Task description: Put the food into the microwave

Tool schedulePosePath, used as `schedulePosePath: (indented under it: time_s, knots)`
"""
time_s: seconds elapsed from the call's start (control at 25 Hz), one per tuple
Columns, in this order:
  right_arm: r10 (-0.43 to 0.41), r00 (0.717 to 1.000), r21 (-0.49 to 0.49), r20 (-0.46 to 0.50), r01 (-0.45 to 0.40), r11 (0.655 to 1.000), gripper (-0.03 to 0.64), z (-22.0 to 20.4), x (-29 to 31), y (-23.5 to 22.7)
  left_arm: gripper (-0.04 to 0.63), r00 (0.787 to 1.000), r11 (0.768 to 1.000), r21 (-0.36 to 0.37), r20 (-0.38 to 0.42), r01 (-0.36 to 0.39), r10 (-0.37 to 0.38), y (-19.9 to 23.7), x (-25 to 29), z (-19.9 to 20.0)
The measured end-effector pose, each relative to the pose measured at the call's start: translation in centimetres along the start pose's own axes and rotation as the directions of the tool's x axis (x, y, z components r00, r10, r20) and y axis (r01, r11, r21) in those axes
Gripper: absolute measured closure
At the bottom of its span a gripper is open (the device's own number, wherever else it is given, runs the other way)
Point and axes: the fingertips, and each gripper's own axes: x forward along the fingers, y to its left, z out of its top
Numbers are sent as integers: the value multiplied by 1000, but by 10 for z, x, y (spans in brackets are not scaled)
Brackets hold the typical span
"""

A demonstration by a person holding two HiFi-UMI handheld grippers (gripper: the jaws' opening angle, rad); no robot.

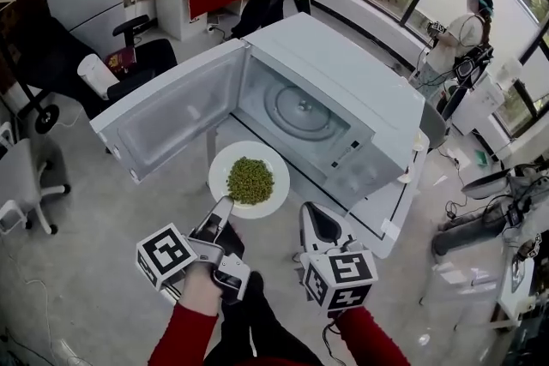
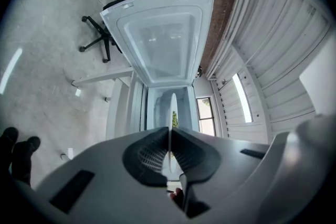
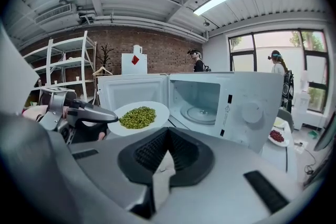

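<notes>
Left gripper holds the plate by its near rim before the microwave; right gripper closed, empty.

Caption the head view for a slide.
Left gripper holds a plate of green peas by its rim before the open microwave; the right gripper, shut and empty, hovers alongside.

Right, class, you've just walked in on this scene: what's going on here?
A person holds a claw in each hand. The left claw grips the rim of a white plate of green peas, holding it just in front of the microwave. The microwave's door stands wide open. The plate is not yet inside, and the glass turntable is bare. The right claw is shut and empty, close by.
</notes>
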Motion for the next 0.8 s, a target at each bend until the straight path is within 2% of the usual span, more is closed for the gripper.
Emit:
schedulePosePath:
  time_s: [0.16, 0.32, 0.48, 0.68, 0.8]
  knots:
    - [-19, 1000, -2, -17, 19, 1000, 603, -4, 17, -12, 575, 1000, 1000, -16, -10, 24, -24, 3, 26, 1]
    - [-39, 999, 6, -34, 39, 999, 603, -14, 32, -22, 575, 1000, 1000, 3, -31, -3, 3, 14, 46, -1]
    - [-52, 997, 9, -53, 53, 999, 603, -22, 44, -31, 575, 998, 999, -20, -43, 35, -36, 15, 69, -5]
    - [-68, 995, 1, -69, 68, 998, 603, -31, 60, -43, 575, 998, 1000, 11, -67, 4, -3, 30, 92, -6]
    - [-78, 994, -3, -71, 78, 997, 603, -32, 73, -45, 575, 997, 999, -8, -69, 38, -39, 33, 108, 0]
